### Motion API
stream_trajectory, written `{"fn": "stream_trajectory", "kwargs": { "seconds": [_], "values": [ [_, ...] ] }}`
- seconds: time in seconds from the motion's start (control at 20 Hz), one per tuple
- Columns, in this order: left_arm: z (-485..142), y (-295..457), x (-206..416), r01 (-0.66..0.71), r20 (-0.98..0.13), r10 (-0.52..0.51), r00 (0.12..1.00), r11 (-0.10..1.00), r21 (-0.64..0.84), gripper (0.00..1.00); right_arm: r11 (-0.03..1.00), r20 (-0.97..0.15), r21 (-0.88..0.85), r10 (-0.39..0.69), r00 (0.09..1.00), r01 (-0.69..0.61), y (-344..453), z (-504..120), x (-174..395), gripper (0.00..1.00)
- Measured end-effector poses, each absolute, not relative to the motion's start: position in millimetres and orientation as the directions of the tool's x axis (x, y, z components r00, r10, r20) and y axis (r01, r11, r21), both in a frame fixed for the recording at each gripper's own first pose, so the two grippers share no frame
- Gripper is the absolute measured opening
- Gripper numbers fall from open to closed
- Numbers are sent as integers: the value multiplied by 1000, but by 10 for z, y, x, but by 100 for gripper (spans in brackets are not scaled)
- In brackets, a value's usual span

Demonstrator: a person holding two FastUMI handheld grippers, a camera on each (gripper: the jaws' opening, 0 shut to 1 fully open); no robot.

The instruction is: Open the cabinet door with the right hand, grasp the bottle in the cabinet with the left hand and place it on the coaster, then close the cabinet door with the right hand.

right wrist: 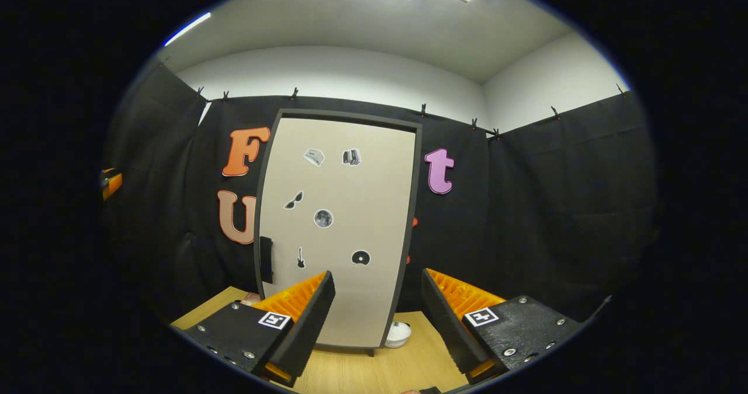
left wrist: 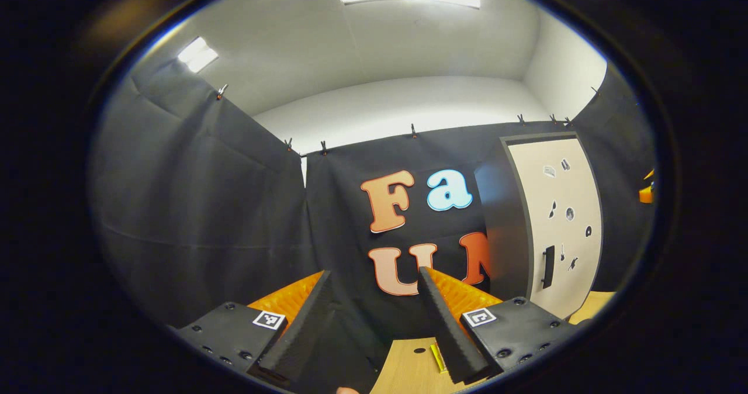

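The cabinet [right wrist: 339,230] stands on the wooden table straight ahead in the right gripper view. Its beige door carries small stickers and is closed, with a black handle [right wrist: 266,259] on its left edge. The door hides the inside. My right gripper [right wrist: 378,277] is open, short of the door, with nothing between its orange-backed fingers. In the left gripper view the cabinet [left wrist: 555,224] is off to the right with its handle [left wrist: 547,267] facing me. My left gripper [left wrist: 374,277] is open and empty, pointing at the cloth wall.
A white round object [right wrist: 399,334] lies on the table [right wrist: 374,370] by the cabinet's lower right corner. A small yellow item [left wrist: 437,357] lies on the tabletop between the left fingers. An orange part of the other gripper [left wrist: 646,192] is at the far right edge.
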State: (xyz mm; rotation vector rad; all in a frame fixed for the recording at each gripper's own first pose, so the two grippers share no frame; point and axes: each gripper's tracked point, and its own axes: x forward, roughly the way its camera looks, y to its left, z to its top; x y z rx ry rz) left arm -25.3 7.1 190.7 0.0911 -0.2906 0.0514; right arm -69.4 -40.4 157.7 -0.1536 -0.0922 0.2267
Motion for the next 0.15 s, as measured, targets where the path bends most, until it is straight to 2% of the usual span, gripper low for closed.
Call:
{"fn": "stream_trajectory", "kwargs": {
  "seconds": [0.15],
  "values": [
    [1842,-53,-271,-16,253,3,968,999,46,94,966,103,-167,217,971,-198,-489,1688,-829,93]
  ]
}}
